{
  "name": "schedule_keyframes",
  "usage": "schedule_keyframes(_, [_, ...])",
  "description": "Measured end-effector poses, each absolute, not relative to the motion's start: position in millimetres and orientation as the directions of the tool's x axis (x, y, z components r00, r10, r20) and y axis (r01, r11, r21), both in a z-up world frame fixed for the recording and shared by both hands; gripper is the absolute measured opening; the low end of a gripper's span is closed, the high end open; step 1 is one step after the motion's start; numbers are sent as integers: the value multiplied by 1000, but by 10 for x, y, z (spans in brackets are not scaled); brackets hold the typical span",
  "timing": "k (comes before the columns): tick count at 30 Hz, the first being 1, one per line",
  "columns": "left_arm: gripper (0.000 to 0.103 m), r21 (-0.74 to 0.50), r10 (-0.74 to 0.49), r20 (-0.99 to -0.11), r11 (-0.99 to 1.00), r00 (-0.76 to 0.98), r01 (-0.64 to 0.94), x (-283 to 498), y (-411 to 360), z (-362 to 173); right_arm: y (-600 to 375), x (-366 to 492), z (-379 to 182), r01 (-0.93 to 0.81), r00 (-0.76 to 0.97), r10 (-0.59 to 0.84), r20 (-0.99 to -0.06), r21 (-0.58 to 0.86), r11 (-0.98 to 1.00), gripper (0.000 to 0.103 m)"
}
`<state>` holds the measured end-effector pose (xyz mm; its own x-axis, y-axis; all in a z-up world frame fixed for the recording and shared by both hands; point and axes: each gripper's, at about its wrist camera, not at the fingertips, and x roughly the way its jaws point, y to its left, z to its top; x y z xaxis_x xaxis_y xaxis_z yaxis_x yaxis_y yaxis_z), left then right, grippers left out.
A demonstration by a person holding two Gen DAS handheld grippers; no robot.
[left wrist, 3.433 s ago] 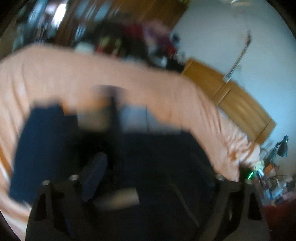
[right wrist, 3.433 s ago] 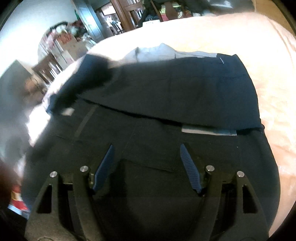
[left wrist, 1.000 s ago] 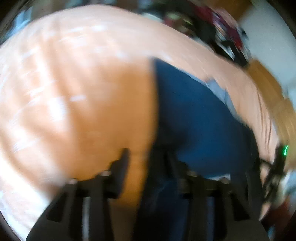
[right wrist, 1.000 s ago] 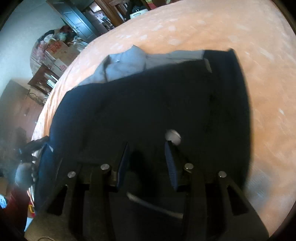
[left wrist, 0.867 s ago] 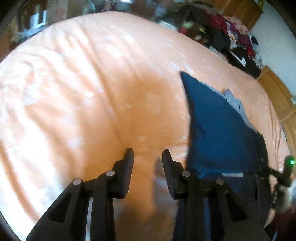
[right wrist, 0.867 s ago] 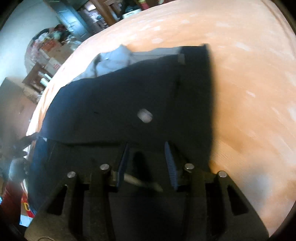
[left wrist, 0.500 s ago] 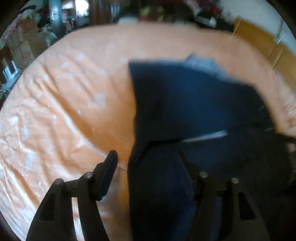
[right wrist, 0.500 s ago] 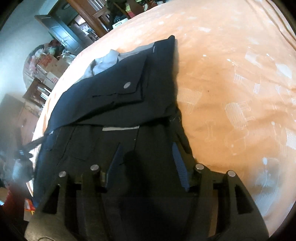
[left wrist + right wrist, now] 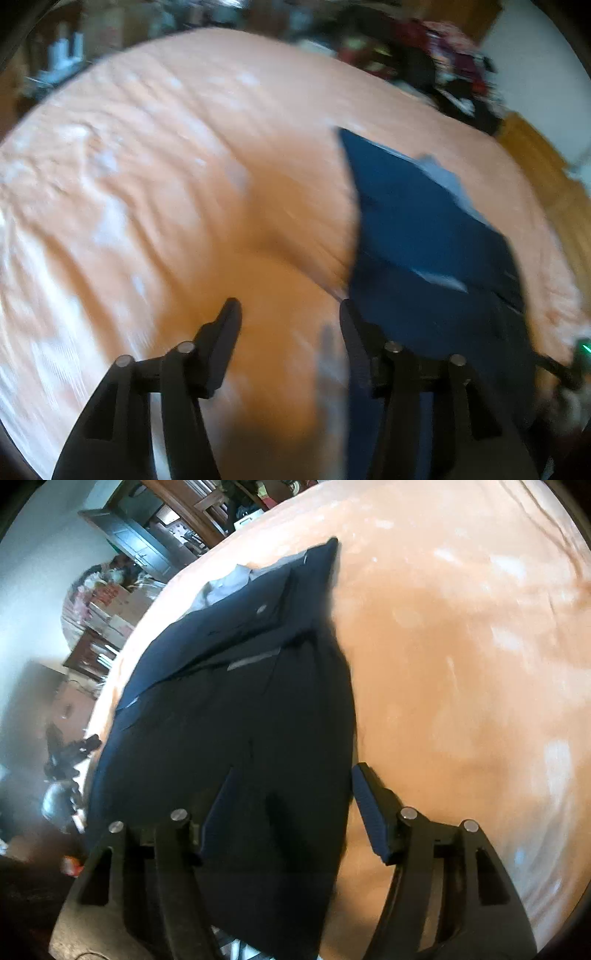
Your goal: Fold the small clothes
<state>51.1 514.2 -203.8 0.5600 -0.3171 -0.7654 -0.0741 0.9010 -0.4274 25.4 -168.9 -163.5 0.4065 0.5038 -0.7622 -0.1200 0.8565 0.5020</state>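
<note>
- Orange sheet (image 9: 155, 192) covers the bed; it is creased and carries pale printed marks, seen in both wrist views.
- Background, left wrist view: a heap of dark and red clothes (image 9: 436, 59) beyond the far edge of the bed, and a wooden panel (image 9: 546, 177) to the far right. The picture is blurred, so finer detail cannot be told.
- Background, right wrist view: dark wooden furniture (image 9: 147, 542) and stacked boxes (image 9: 107, 609) beyond the bed, far left of the gripper.
- Garment (image 9: 236, 709): a dark navy piece lying flat on the sheet, its far part folded back over the near part. A grey lining (image 9: 225, 583) shows at the far edge, a small button (image 9: 261, 609) sits on the folded layer, and a thin grey strip (image 9: 253, 661) marks the fold's edge.
- Left gripper (image 9: 290, 314): jaws spread apart, holding nothing. It is over bare sheet; the garment (image 9: 424, 240) lies ahead and to its right, with the cloth's left edge just beside the right finger. Whether they touch cannot be told.
- Right gripper (image 9: 291, 781): jaws spread wide, holding nothing. The left finger is over the garment's near part and the right finger over bare sheet, so the cloth's right edge runs between them. Contact with the cloth cannot be told.
</note>
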Motion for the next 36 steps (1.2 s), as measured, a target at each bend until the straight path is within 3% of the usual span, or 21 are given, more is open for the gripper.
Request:
schedule_keyframes(4, [62,-546,-483,-727,838,488,16,-34,4988,-2130,-1757,-44,-1738,-118,364,523,-771,519,847,63])
schedule_keyframes(11, [61,-630,-585,-658,772,474,78,-455,4803,-2207,-1625,-260,-1800,-130,326,558,-763,549,826,63])
schedule_keyframes(19, [59,-612,-606,-676,779,419,139,-558,4575,-2119,-1511,-389,-1817,-160,285,575,-767,553,817,63])
schedule_keyframes(29, [57,-693,-681,-598,705,422,154,-717,4564,-2128,-1412,-484,-1953,-155,194,630,-752,611,777,63])
schedule_keyframes(33, [49,-705,-705,-583,686,403,181,-635,4457,-2111,-1353,-556,-2046,-174,152,598,-787,574,800,63])
schedule_keyframes(36, [48,-705,-712,-586,683,386,190,-601,4393,-2132,-1335,-598,-2148,-170,134,588,-797,566,806,63])
